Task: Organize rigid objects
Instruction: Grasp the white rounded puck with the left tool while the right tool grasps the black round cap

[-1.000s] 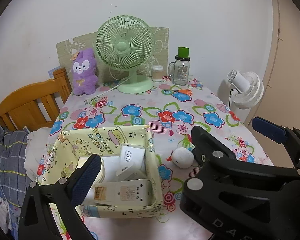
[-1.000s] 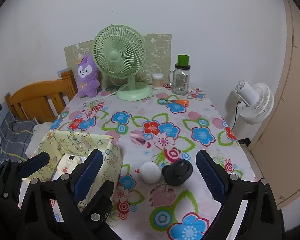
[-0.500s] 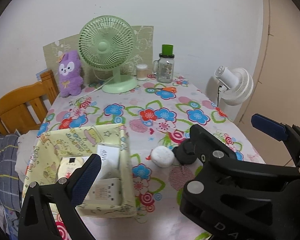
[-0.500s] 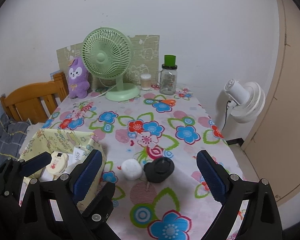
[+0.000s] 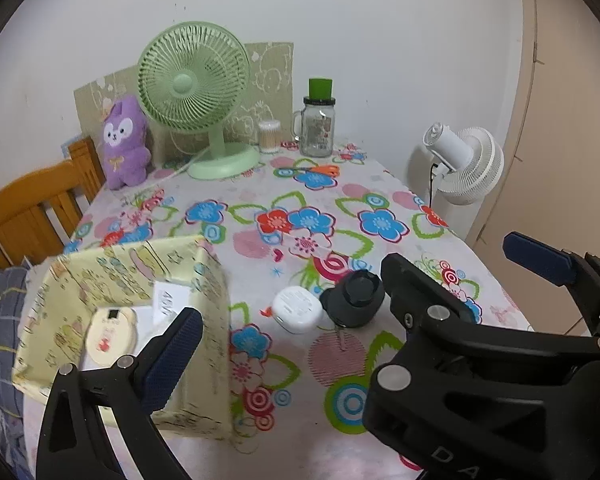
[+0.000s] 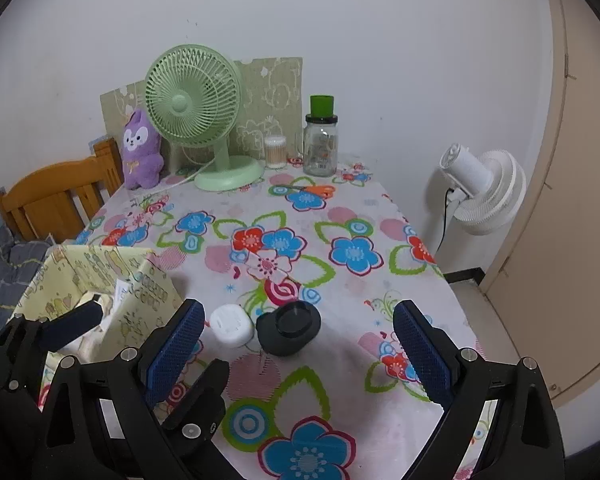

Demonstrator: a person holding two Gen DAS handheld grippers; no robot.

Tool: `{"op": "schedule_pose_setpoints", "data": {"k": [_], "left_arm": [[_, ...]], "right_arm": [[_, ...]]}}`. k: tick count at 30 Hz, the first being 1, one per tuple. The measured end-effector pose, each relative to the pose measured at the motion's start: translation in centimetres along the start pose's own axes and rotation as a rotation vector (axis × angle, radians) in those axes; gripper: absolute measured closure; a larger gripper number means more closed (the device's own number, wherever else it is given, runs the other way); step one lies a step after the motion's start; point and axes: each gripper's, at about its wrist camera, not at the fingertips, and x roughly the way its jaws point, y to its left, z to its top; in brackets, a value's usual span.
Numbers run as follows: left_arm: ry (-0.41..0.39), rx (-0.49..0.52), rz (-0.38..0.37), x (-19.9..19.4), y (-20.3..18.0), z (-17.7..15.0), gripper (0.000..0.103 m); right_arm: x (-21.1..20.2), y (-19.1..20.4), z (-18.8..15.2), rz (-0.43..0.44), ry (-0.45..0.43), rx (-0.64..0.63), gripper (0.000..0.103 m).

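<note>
A white rounded plug-like gadget [image 5: 298, 309] and a black round object [image 5: 354, 298] lie side by side on the flowered tablecloth, just right of a yellow patterned box [image 5: 210, 300]. The box holds a cream device [image 5: 110, 334] and a white 45W charger [image 5: 170, 300]. My left gripper [image 5: 300, 320] hangs open over the box's right wall; its right finger is hidden behind the right gripper's body. In the right wrist view my right gripper [image 6: 298, 312] is open and empty, above and short of the black object [image 6: 290, 328] and the white gadget [image 6: 231, 325].
At the table's back stand a green fan [image 5: 196, 80], a purple plush [image 5: 125, 144], a swab pot [image 5: 269, 134] and a glass jar [image 5: 318, 124]; orange scissors [image 5: 320, 170] lie nearby. A wooden chair [image 5: 32, 208] is at left, a white floor fan [image 5: 464, 164] beyond the right edge.
Both grippers moved right together, away from above the box. The box slid left in the left wrist view and the black object came into sight. Both stayed open and empty.
</note>
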Motion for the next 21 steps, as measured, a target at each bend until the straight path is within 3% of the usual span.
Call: {"op": "schedule_pose_setpoints", "data": {"k": [16,21], "left_arm": [[0.057,0.024,-0.036,3.6,-2.7,-2.0,0.000],[0.059,0.051,-0.015,4.5,-3.9,-2.6,0.000]], "right_arm": [[2.8,-2.4,-2.4,-0.001,0.040,-0.020,0.006],[3.9,-3.2,-3.2,0.001,0.047,-0.026,0.006]]}}
